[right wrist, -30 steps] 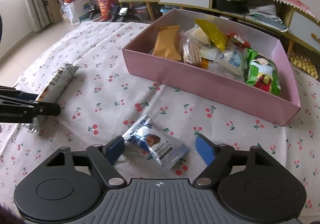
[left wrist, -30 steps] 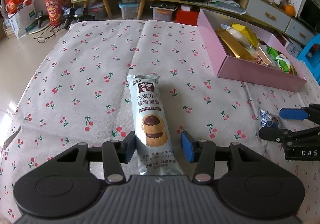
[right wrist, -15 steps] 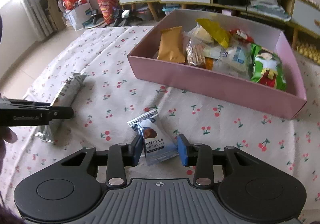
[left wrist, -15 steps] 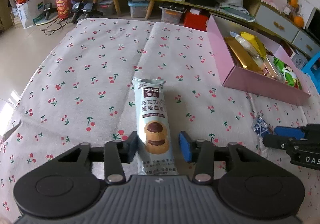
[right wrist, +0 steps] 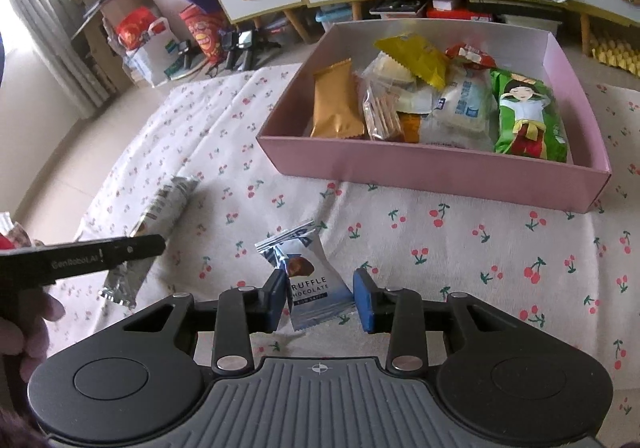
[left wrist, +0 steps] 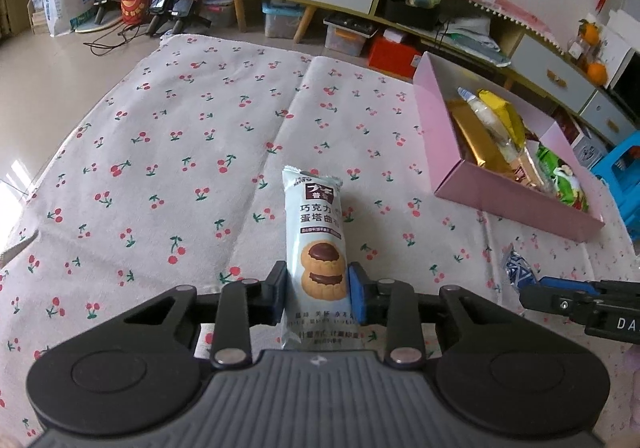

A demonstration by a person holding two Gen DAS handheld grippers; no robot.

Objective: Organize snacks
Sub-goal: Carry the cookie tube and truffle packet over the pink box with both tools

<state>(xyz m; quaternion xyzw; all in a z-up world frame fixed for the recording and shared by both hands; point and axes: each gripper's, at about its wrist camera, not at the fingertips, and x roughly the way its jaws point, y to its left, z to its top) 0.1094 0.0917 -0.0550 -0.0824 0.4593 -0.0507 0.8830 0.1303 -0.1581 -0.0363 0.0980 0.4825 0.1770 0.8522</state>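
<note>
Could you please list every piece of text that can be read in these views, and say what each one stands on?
"巧克力" and "蛋塔曲奇": cookie pack; its smaller print is too small to read.
"RUFFLE" and "HOCOLATE", first letters hidden: chocolate packet.
"GenRobot.AI": side of the left tongs.
"DA", cut off at the frame edge: right tongs.
Print on the snacks in the pink box: unreadable.

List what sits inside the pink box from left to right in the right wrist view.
Gold packet → clear cracker pack → white-and-blue pouch → green packet with a cartoon figure, all in the pink box.
</note>
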